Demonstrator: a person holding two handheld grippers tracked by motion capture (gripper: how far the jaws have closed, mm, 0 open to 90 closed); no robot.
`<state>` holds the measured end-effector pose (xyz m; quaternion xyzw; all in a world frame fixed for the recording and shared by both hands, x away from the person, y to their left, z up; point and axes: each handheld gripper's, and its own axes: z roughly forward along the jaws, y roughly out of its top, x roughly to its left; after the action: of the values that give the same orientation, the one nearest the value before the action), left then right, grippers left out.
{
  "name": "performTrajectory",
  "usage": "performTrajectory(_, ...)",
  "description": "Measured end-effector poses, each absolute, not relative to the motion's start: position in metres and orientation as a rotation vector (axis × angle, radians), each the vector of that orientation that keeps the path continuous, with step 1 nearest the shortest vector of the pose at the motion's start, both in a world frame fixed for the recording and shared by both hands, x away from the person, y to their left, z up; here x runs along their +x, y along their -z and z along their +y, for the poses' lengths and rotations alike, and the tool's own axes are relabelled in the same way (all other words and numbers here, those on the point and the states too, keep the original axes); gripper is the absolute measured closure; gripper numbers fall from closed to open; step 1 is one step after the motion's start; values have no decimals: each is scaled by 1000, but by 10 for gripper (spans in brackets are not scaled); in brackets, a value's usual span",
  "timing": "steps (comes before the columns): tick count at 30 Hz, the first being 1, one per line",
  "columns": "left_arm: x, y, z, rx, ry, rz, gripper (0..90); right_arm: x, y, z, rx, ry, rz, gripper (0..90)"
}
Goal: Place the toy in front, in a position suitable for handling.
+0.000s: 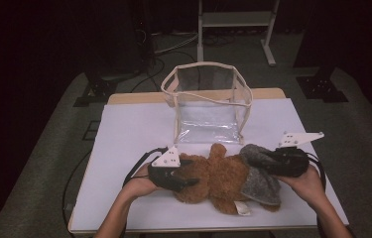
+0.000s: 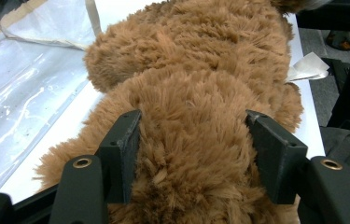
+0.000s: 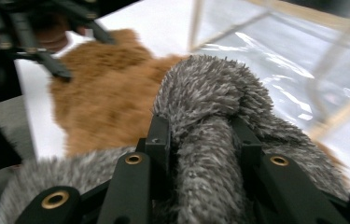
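Plush toy [image 1: 218,179] lies across the near half of the white worktop [image 1: 124,134], just in front of a clear bag [image 1: 207,101] that stands upright with its mouth open. The toy is brown fur with a grey fuzzy part [image 1: 260,181] at its right end and a white tag [image 1: 243,208] at the near edge.

The left gripper [image 1: 181,174] comes in from the toy's left end. In the left gripper view its jaws sit either side of a thick brown limb or body section [image 2: 191,154], the pads sunk into the fur, so they look clamped on it, though the pile hides how firmly. The right gripper [image 1: 268,159] is on the grey end. In the right gripper view a grey fuzzy lobe [image 3: 210,154] runs up between its jaws, which are closed tight on it.

Judged from this, the step in hand is securing a two-ended hold on the toy, ahead of putting it into the bag. The next move calls for lifting both ends together so the toy does not sag, carrying it away from the person and above the bag's rim [image 1: 201,67], then lowering it in. The bag is light and soft-walled, so brushing its rim could tip or push it.
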<state>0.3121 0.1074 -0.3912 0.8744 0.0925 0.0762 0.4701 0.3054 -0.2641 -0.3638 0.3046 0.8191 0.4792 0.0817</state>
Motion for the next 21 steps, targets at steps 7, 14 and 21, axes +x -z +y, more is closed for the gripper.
performTrajectory(7,313,389,109,2147,-177,216,387,316,366,-258,912,-1447,2473,660)
performTrajectory(14,317,385,113,2152,-220,282,86,304,372,-226,816,-1469,2531,661)
performTrajectory(21,312,391,110,2169,-154,216,228,281,375,-235,785,-1503,2543,665)
